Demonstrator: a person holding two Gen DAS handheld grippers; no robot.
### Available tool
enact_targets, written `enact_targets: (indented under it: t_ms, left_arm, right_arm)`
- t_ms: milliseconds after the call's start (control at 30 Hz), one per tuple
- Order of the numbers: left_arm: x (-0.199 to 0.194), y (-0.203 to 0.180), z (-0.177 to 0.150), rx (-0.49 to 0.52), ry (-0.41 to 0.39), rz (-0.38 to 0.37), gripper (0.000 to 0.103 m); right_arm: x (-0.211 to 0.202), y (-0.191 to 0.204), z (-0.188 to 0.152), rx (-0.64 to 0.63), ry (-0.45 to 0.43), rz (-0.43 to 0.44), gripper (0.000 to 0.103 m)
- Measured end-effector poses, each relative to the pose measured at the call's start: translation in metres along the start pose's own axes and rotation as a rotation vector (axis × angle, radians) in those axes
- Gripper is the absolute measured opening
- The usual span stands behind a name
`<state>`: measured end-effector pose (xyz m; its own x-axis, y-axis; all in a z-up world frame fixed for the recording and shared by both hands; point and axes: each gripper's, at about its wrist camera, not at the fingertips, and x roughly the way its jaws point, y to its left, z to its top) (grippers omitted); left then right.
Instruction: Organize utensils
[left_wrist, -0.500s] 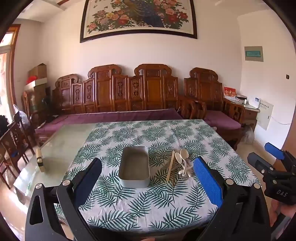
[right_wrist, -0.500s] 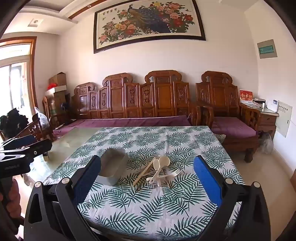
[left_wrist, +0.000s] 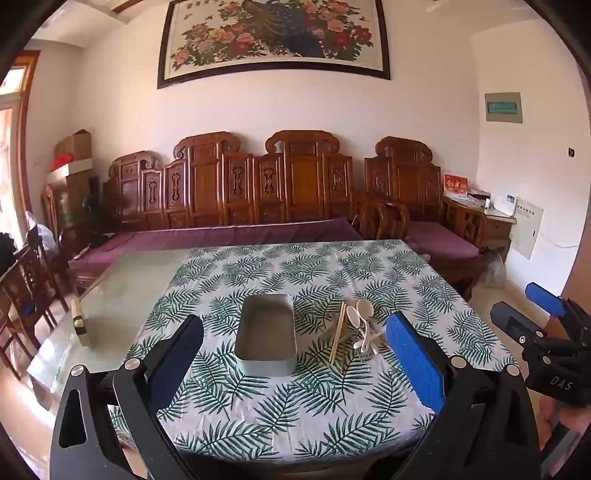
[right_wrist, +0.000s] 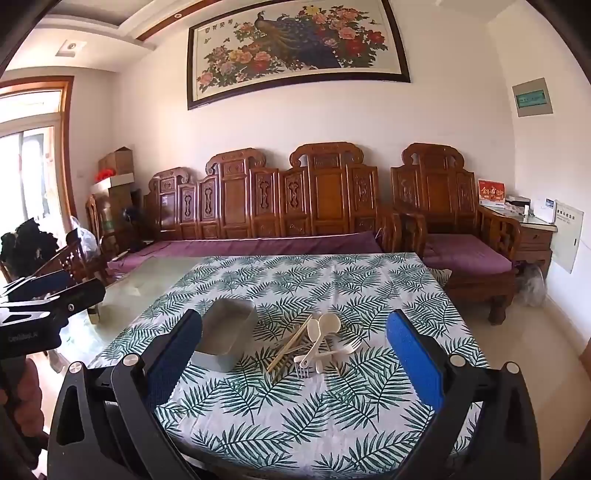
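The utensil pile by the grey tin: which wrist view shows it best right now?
The right wrist view. There the utensil pile lies centred between the fingers, with chopsticks, spoons and fork tines easy to tell apart. In the left wrist view it sits off right, smaller, partly behind the blue pad.

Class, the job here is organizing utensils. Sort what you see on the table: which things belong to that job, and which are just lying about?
Belongs to the job:
- grey rectangular metal tin
- pale wooden chopsticks
- cream plastic spoons
- cream plastic fork
- metal fork

Just lying about:
- small yellowish block with a dark band, on the bare glass
- leaf-print tablecloth
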<state>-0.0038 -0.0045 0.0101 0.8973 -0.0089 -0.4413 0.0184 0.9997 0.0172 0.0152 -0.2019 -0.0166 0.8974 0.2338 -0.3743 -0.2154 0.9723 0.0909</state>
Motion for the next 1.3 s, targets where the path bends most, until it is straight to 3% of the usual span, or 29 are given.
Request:
enact_targets:
  t_ms: [1300]
  left_arm:
    - [-0.0015, -0.0018, 0.0006, -0.002, -0.006, -0.006, 0.096]
  right_arm:
    - [-0.0054, 0.0006, 0.0029, 0.003, -0.008, 0.004, 0.1]
